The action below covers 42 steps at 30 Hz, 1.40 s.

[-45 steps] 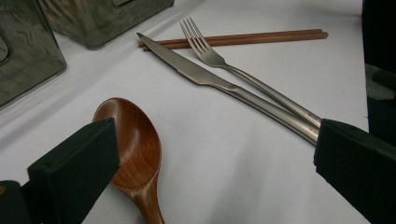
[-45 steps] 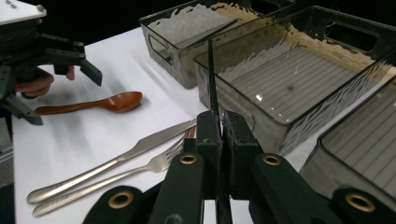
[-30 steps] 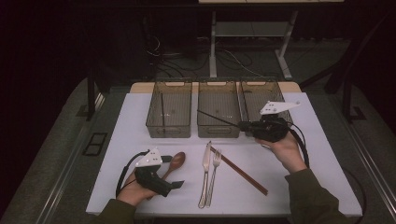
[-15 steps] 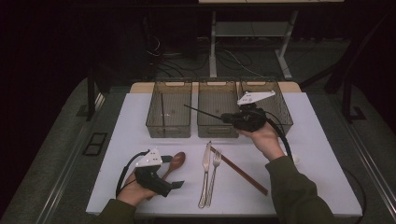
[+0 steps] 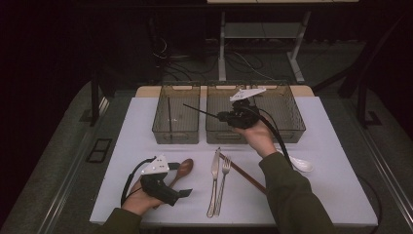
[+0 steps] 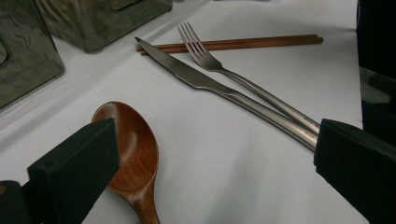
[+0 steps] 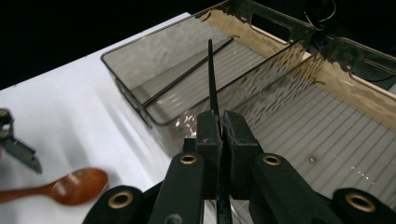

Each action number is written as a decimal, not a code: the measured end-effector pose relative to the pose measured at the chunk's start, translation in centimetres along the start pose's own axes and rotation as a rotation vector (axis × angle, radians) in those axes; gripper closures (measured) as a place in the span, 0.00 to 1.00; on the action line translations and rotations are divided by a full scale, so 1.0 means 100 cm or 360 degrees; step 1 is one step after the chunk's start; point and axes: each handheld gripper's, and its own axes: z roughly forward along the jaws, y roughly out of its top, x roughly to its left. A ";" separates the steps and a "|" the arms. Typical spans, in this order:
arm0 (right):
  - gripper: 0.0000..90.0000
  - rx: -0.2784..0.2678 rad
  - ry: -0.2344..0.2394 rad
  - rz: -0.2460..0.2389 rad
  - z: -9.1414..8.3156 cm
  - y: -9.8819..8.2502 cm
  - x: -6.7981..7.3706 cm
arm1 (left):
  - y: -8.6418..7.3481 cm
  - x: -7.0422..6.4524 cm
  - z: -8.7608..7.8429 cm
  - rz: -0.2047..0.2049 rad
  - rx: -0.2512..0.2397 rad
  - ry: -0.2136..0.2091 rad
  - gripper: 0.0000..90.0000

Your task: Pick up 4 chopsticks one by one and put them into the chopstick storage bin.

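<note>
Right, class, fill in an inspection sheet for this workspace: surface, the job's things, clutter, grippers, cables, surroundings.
Surface: white table top, bare between items.
Job's things: black chopstick pinched in the right gripper, pointing over the left bin, where another black stick lies; middle bin and right bin beside it.
Clutter: wooden spoon, knife, fork, brown chopsticks, white spoon.
Grippers: right shut on the chopstick; left gripper open beside the wooden spoon.
Cables: black cable trailing from the right gripper.
Surroundings: dark floor, desk legs behind.
</note>
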 end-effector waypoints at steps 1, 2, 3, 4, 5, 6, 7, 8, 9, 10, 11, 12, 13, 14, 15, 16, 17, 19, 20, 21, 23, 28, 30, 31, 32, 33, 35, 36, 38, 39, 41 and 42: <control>0.95 0.0004 -0.0003 0.0003 0.003 0.002 0.000 | 0.000 0.000 0.000 0.0000 0.0000 0.0000 0.00; 0.95 0.0008 -0.0012 0.0005 0.006 0.004 0.001 | 0.000 0.000 0.000 0.0002 0.0001 -0.0002 0.00; 0.95 0.0011 -0.0013 0.0008 0.009 0.006 0.002 | 0.000 0.000 0.000 0.0001 -0.0001 -0.0002 0.00; 0.95 0.0012 -0.0014 0.0011 0.013 0.008 0.002 | 0.000 0.000 0.000 0.0001 -0.0002 -0.0002 0.00; 0.95 0.0017 -0.0019 0.0009 0.016 0.009 0.003 | 0.000 0.000 0.000 -0.0001 -0.0001 0.0000 0.00; 0.95 0.0021 -0.0028 0.0005 0.020 0.011 0.004 | 0.000 0.000 0.000 -0.0001 -0.0005 0.0001 0.00; 0.95 0.0024 -0.0029 0.0008 0.024 0.013 0.005 | 0.000 0.000 0.000 -0.0002 -0.0006 -0.0001 0.00; 0.95 0.0029 -0.0033 0.0003 0.027 0.015 0.006 | 0.000 0.000 0.000 0.0003 -0.0007 0.0001 0.00; 0.95 0.0031 -0.0039 0.0000 0.031 0.017 0.007 | 0.000 0.000 -0.001 0.0012 -0.0003 0.0005 0.00; 0.95 0.0038 -0.0045 -0.0002 0.035 0.019 0.008 | 0.000 0.000 0.000 0.0002 -0.0009 0.0001 0.00; 0.95 0.0048 -0.0043 -0.0001 0.039 0.021 0.009 | 0.000 0.000 -0.001 0.0010 0.0000 0.0001 0.00; 0.95 0.0057 -0.0055 -0.0009 0.043 0.023 0.009 | 0.000 0.000 -0.001 0.0019 0.0006 0.0002 0.00; 0.95 0.0062 -0.0060 -0.0005 0.047 0.025 0.010 | 0.000 0.000 -0.001 0.0020 0.0001 0.0000 0.00; 0.95 0.0067 -0.0061 -0.0005 0.051 0.027 0.011 | 0.000 0.000 -0.001 0.0018 -0.0002 -0.0001 0.00; 0.95 0.0075 -0.0069 -0.0012 0.055 0.029 0.011 | 0.000 0.000 -0.001 0.0019 -0.0003 0.0000 0.00; 0.95 0.0080 -0.0075 -0.0008 0.059 0.031 0.012 | 0.000 0.000 -0.001 0.0014 -0.0008 -0.0001 0.00; 0.95 0.0084 -0.0077 -0.0002 0.063 0.033 0.012 | 0.001 0.000 -0.001 0.0014 -0.0008 -0.0002 0.00; 0.95 0.0095 -0.0087 0.0002 0.071 0.036 0.013 | 0.000 0.000 -0.001 0.0014 -0.0006 -0.0003 0.00; 0.95 0.0107 -0.0093 -0.0003 0.075 0.038 0.014 | 0.000 0.000 -0.001 0.0019 -0.0006 -0.0007 0.00; 0.95 0.0110 -0.0094 0.0005 0.079 0.039 0.014 | 0.001 0.000 -0.001 0.0021 -0.0002 -0.0006 0.00; 0.95 0.0120 -0.0106 0.0010 0.088 0.042 0.015 | 0.001 0.000 -0.002 0.0020 0.0002 -0.0007 0.00; 0.95 0.0164 -0.0131 0.0023 0.108 0.048 0.017 | 0.001 0.000 -0.002 0.0025 -0.0001 -0.0008 0.00; 0.95 0.0186 -0.0162 0.0018 0.114 0.050 0.018 | 0.001 0.000 -0.002 0.0034 0.0001 -0.0009 0.00; 0.95 0.0189 -0.0159 0.0020 0.117 0.051 0.018 | 0.001 0.000 -0.002 0.0034 0.0000 -0.0009 0.00; 0.95 0.0186 -0.0155 0.0025 0.120 0.053 0.019 | 0.001 0.000 -0.002 0.0032 0.0000 -0.0009 0.00; 0.95 0.0186 -0.0159 0.0019 0.122 0.054 0.019 | 0.001 0.001 -0.002 0.0031 -0.0002 -0.0008 0.00; 0.95 0.0199 -0.0161 0.0013 0.126 0.057 0.021 | 0.000 0.001 -0.003 0.0026 -0.0005 -0.0009 0.00; 0.95 0.0206 -0.0173 0.0015 0.129 0.058 0.021 | 0.000 0.001 -0.003 0.0024 -0.0005 -0.0008 0.00; 0.95 0.0217 -0.0175 0.0025 0.133 0.058 0.021 | 0.000 0.001 -0.003 0.0018 -0.0007 -0.0009 0.00; 0.95 0.0228 -0.0189 0.0026 0.136 0.059 0.021 | 0.000 0.001 -0.002 0.0016 -0.0007 -0.0009 0.00; 0.95 0.0240 -0.0195 0.0024 0.140 0.059 0.021 | 0.000 0.001 -0.003 0.0016 -0.0005 -0.0011 0.00; 0.95 0.0242 -0.0192 0.0027 0.142 0.058 0.021 | 0.000 0.001 -0.003 0.0015 -0.0005 -0.0010 0.00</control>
